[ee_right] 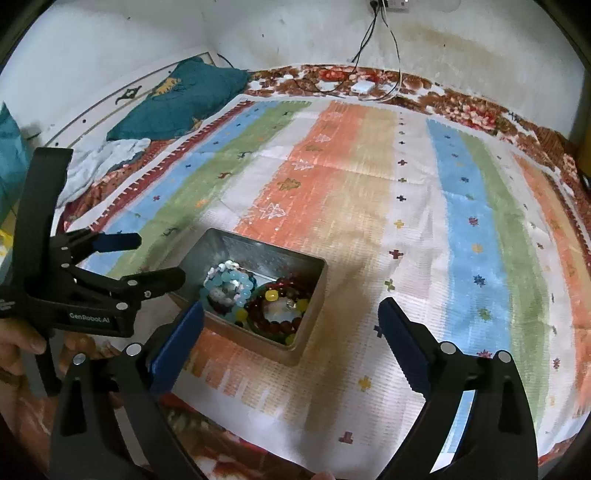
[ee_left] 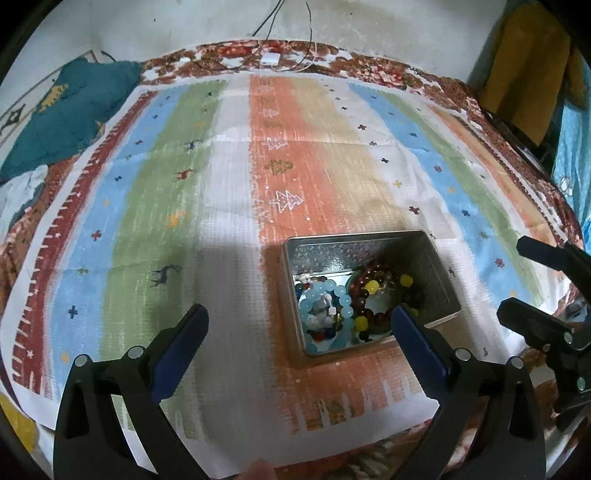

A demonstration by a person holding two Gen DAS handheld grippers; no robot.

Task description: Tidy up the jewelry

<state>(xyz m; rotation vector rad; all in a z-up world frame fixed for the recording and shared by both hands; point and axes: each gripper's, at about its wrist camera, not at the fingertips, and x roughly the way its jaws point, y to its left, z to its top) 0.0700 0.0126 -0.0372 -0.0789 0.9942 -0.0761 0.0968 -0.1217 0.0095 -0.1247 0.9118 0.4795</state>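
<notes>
Metal tin (ee_left: 439, 273) sits open on the striped mat (ee_left: 229, 192), near the front edge, w/ all the jewelry piled inside. Light blue bead bracelet (ee_right: 236, 284) on the tin's left half, dark red bead bracelet (ee_right: 280, 314) w/ yellow beads right beside it, touching.

Handling guess: beads are hard, glossy, prob slippery and roll-y, strung on elastic so the loop goes floppy once lifted. Light stuff. I'd pinch across one strand of the loop, not a single bead. Tin itself is stiff, thin walled, would slide on cloth if nudged.

Left gripper (ee_left: 299, 321) is spread wide, nothing in it, hovering over the tin. Right gripper (ee_right: 291, 321) same, wide apart, empty.

Surface is soft woven cloth over a floral blanket (ee_right: 461, 107), so some give. Stained wall (ee_right: 295, 33) behind, teal cushion (ee_right: 177, 103) far left, cables hanging down.
</notes>
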